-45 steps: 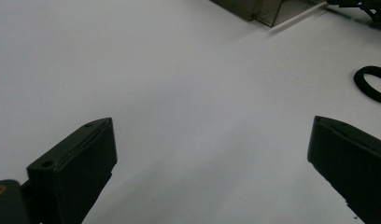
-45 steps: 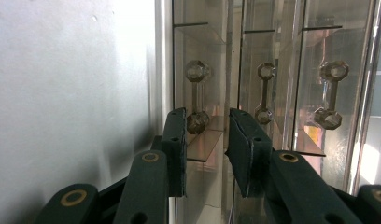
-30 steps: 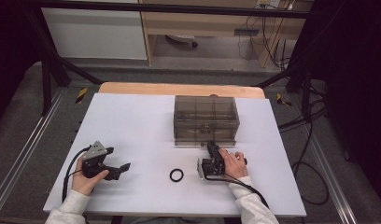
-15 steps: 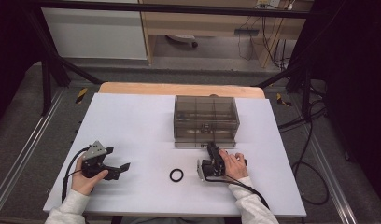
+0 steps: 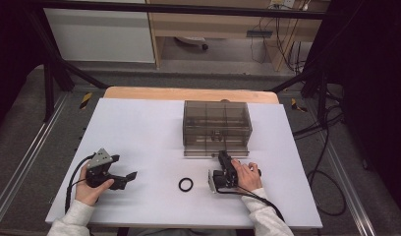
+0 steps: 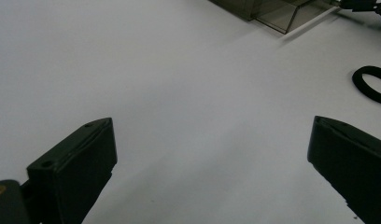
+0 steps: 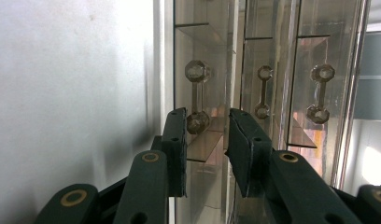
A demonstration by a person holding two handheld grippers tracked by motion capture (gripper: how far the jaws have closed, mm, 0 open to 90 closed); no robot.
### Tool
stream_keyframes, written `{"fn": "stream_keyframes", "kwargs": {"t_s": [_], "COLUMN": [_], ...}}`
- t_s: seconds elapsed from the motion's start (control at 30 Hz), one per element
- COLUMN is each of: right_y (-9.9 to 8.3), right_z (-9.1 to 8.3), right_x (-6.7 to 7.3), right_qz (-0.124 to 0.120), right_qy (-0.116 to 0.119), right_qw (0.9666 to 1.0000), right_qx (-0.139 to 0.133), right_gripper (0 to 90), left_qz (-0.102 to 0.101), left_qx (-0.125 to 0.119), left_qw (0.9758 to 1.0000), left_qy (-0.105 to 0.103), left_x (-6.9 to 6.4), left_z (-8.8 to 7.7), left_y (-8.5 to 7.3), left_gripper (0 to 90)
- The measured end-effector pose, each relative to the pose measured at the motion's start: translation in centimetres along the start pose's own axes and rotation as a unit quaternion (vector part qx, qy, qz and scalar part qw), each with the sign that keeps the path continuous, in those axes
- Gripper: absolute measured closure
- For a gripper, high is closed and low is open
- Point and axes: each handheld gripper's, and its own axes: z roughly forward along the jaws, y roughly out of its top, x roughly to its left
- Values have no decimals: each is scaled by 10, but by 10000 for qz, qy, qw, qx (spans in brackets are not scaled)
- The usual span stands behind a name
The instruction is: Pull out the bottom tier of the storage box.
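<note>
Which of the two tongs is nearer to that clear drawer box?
The right. The right tongs sit at the front of the drawer box, by a handle; the left tongs rest far off to its left.

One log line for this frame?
left gripper: open | right gripper: at drawer handle, grip unclear | black ring: on table

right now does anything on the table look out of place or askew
Mildly: the bottom drawer of the clear drawer box stands pulled out a little, with the right gripper at its handle. A black ring lies loose on the table. Nothing spilled or damaged.
</note>
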Motion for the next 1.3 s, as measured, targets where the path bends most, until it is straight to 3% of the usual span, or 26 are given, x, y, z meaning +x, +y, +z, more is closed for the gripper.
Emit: {"fn": "stream_keyframes", "kwargs": {"t_s": [0.13, 0.7, 1.3], "right_y": [1, 3, 5], "right_z": [-2, -11, -16], "right_x": [0, 2, 4], "right_qz": [-81, 0, -70], "right_qy": [29, 69, 108], "right_qw": [10000, 10000, 9999], "right_qx": [-24, 7, -43], "right_gripper": [690, 690, 688], "left_qz": [2, 3, 2], "left_qx": [-3, -7, -15], "left_qw": [10000, 10000, 10000], "left_qy": [4, -1, -1], "left_x": [0, 0, 0], "left_z": [0, 0, -1], "left_y": [0, 0, 1], "left_gripper": [9, 9, 9]}}
